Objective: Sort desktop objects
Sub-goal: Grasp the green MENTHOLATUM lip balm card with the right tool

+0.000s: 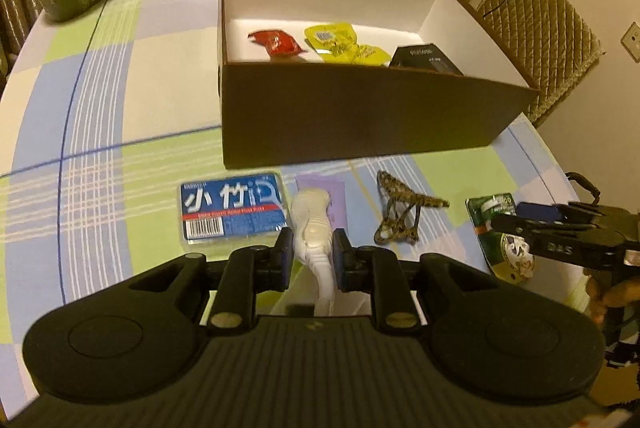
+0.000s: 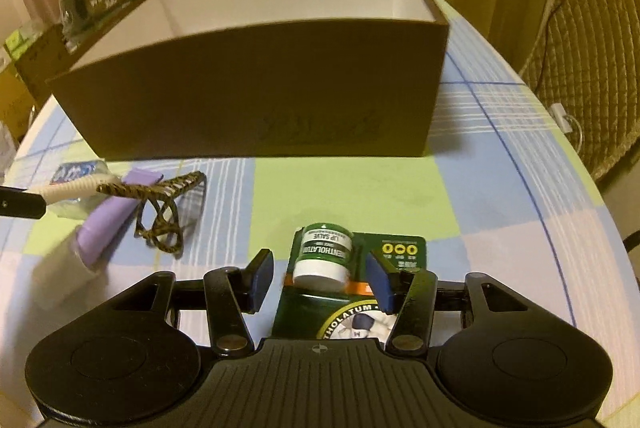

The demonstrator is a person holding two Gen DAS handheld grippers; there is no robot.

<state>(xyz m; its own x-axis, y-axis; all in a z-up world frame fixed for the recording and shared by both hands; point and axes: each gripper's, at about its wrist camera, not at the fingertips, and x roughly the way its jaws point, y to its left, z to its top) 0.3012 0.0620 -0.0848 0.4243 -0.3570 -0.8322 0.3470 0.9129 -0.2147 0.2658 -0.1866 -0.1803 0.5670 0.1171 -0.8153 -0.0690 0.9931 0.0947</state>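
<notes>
Four items in brown box: red packet, yellow sachets, black box.

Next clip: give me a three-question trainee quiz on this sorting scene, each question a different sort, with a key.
1. True or false: the left tongs are shut on the white toothbrush.
2. What lies between the open right tongs? A) hair clip B) green lip salve pack C) floss box
3. Name two things already inside the brown box.

Key:
1. True.
2. B: the green lip salve pack, still on the tablecloth; the pads do not press it.
3. Any two of: red packet, yellow packets, black item.
</notes>
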